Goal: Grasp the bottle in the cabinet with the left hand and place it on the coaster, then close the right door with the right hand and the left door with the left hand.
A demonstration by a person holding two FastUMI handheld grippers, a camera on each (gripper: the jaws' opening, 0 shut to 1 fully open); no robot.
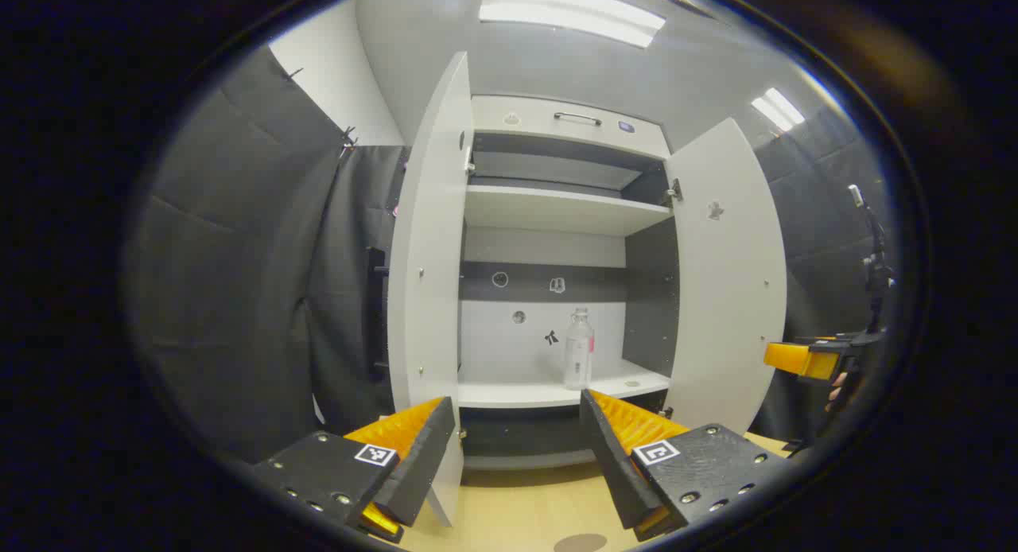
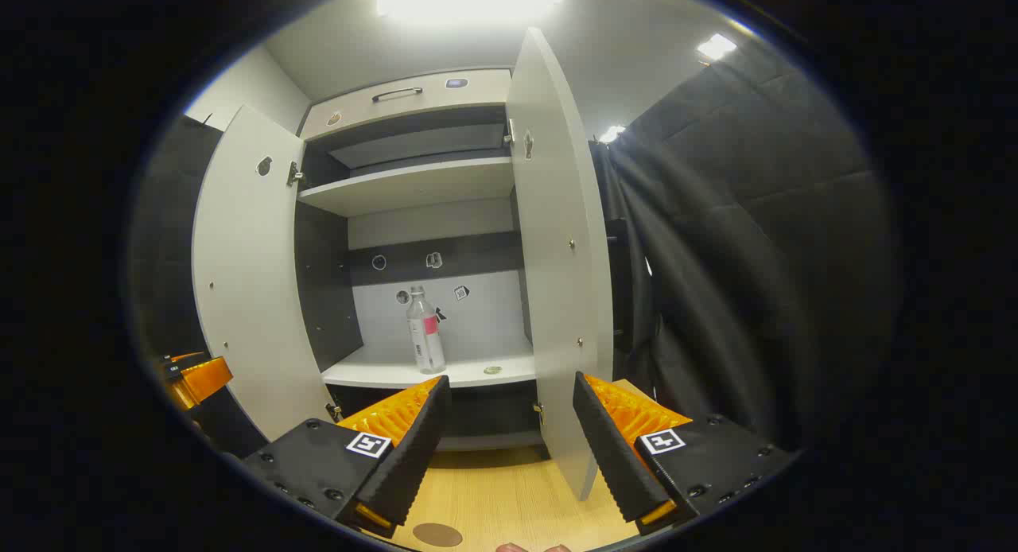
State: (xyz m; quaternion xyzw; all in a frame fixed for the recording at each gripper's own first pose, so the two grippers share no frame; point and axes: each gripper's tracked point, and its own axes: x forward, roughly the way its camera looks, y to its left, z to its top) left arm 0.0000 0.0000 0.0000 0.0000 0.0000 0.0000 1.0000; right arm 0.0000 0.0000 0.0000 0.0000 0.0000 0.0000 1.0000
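Left hand-held gripper (image 1: pixel 517 448): level, fingers apart, aimed at bottle (image 1: pixel 578 350) at 12 o'clock in cabinet (image 1: pixel 557 210). Right hand-held gripper (image 2: pixel 509 441): level, fingers apart, holding nothing.

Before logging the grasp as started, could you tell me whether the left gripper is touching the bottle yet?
Apart. The left gripper view shows the left gripper open, out in front of the cabinet, with the bottle standing farther back on the shelf.

Left gripper (image 1: pixel 517 448) jaws apart; right gripper (image 2: pixel 509 441) likewise, empty.
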